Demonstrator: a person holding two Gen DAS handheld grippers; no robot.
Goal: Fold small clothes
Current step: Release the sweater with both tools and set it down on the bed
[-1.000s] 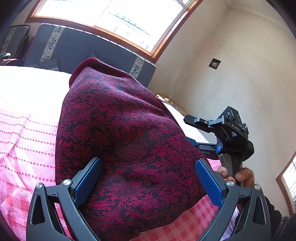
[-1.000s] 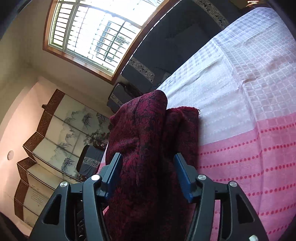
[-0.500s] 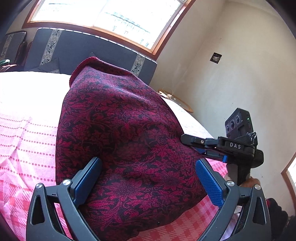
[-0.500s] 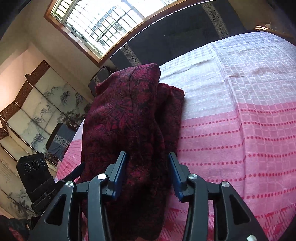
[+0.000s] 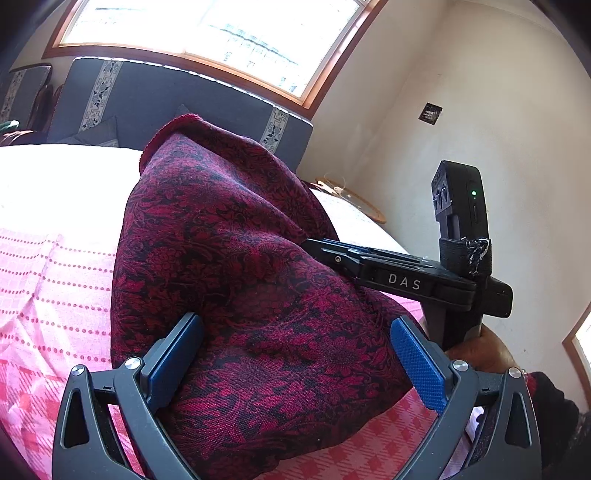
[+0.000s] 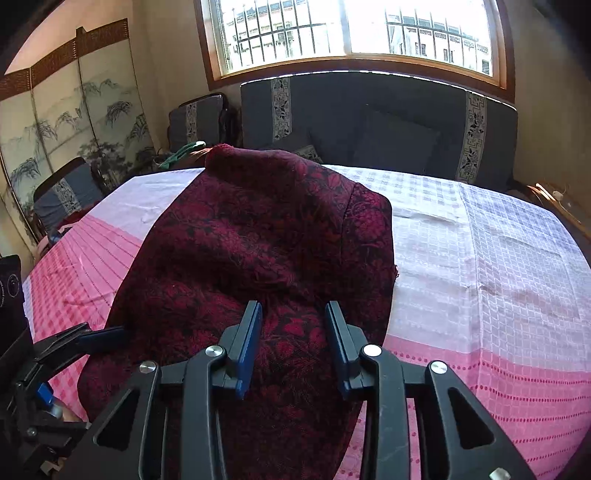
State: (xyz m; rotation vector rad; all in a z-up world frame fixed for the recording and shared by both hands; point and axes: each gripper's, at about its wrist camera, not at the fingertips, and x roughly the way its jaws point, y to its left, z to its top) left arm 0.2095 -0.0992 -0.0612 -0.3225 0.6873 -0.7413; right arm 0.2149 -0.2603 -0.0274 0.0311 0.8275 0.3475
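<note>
A dark red floral cloth [image 5: 236, 266] lies bunched on the pink and white checked bedspread [image 5: 48, 273]. My left gripper [image 5: 295, 354] has its jaws wide apart with the cloth lying between and over them. My right gripper [image 6: 293, 343] has its jaws partly closed around a thick fold of the same cloth [image 6: 266, 236]; its fingers do not visibly pinch it flat. The right gripper also shows in the left wrist view [image 5: 332, 251], its tips against the cloth's right side. The left gripper's tip shows at the left of the right wrist view [image 6: 92, 334].
A dark grey sofa back [image 6: 376, 122] with patterned strips stands behind the bed under a bright window [image 6: 354, 29]. A painted folding screen [image 6: 66, 118] and chairs [image 6: 62, 188] are at the left. A round wooden table edge [image 5: 354, 199] is by the wall.
The right gripper has swung round from a tilted to a level pose and moved in against the cloth beside the left gripper. Its jaws have narrowed on the fold. The left gripper stays open.
</note>
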